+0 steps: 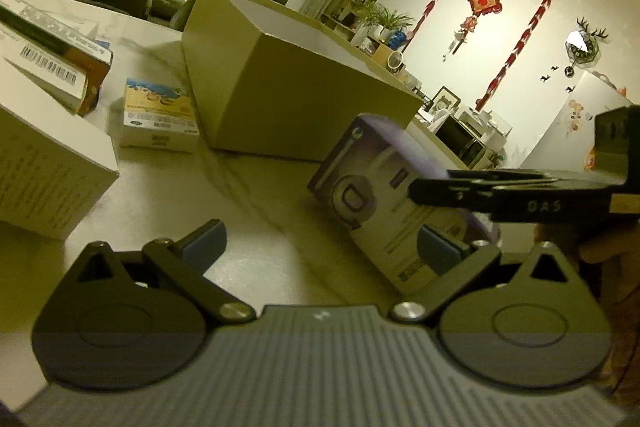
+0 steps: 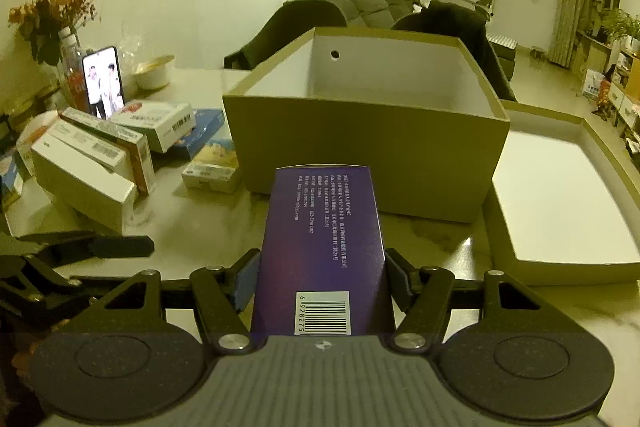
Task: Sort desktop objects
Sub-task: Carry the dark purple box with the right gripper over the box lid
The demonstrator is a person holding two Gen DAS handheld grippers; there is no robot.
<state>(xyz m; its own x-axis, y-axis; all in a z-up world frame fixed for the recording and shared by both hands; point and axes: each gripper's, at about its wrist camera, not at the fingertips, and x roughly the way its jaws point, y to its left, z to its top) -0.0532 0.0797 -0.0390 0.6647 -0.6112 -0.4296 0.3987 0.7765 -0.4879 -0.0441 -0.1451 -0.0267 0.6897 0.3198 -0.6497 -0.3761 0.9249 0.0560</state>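
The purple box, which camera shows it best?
The right wrist view: the purple box fills the middle, clamped between the right gripper's pads, with its barcode and print facing up. The left wrist view shows only its tilted front, partly hidden behind that gripper.

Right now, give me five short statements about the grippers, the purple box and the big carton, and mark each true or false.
1. The right gripper grips the purple box. True.
2. The left gripper holds a box. False: its jaws stand open with nothing between them.
3. The big cardboard carton is open on top. True.
4. The purple box already lies inside the carton. False: it is outside, in front of it.
5. The carton's lid lies beside the carton. True.
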